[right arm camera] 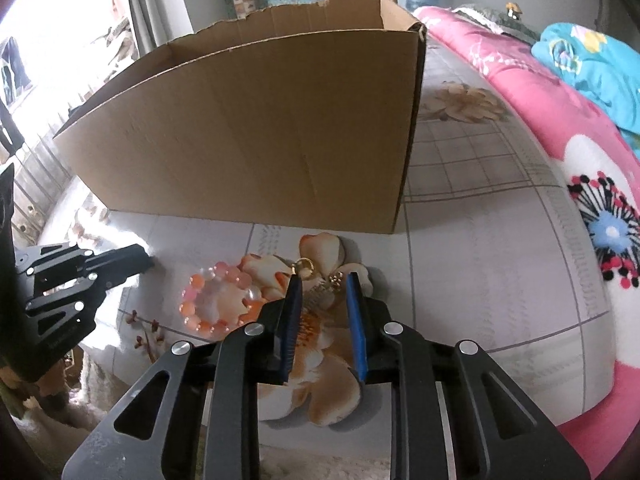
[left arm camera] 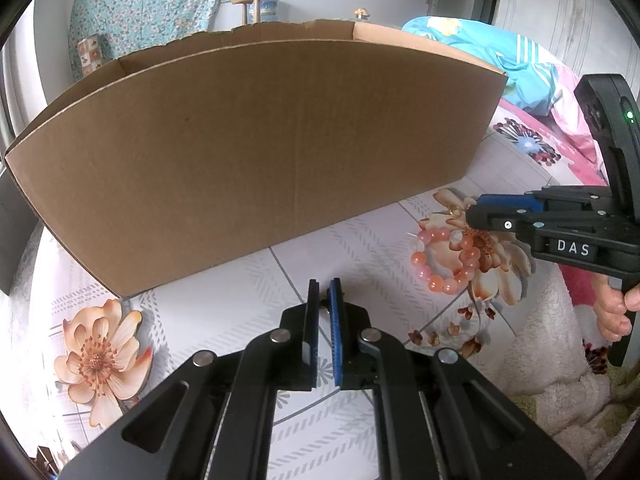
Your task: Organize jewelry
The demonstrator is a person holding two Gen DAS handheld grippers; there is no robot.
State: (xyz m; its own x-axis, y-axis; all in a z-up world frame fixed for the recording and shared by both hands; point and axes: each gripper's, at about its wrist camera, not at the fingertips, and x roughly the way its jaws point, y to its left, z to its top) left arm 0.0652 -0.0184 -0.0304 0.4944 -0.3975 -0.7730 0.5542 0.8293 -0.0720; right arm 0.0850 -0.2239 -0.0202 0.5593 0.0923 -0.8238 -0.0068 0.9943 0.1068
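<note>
Meanwhile, right gripper (right arm camera: 323, 280) straddles, unclenched, a gold earring (right arm camera: 320, 280) lying lengthwise toward the cardboard box (right arm camera: 256, 128); left gripper (left arm camera: 323, 292) clenched empty.

The big box (left arm camera: 256, 152) is showing plain brown all over. The bracelet (left arm camera: 448, 256) is shining with orange and pale pink beads. Beside it, a small gold piece (right arm camera: 316, 276) is glinting yellow. The sheet (left arm camera: 224, 312) is looking white with grey lines and big peach flowers. On the right, the blanket (right arm camera: 532, 120) is glowing pink with a white patch and a black, red and blue flower. Far off, a blue cloth (right arm camera: 600, 72) is showing yellow spots. Both tools, the left tool (left arm camera: 323, 292) and the right tool (right arm camera: 324, 284), are looking black with blue pads.
</note>
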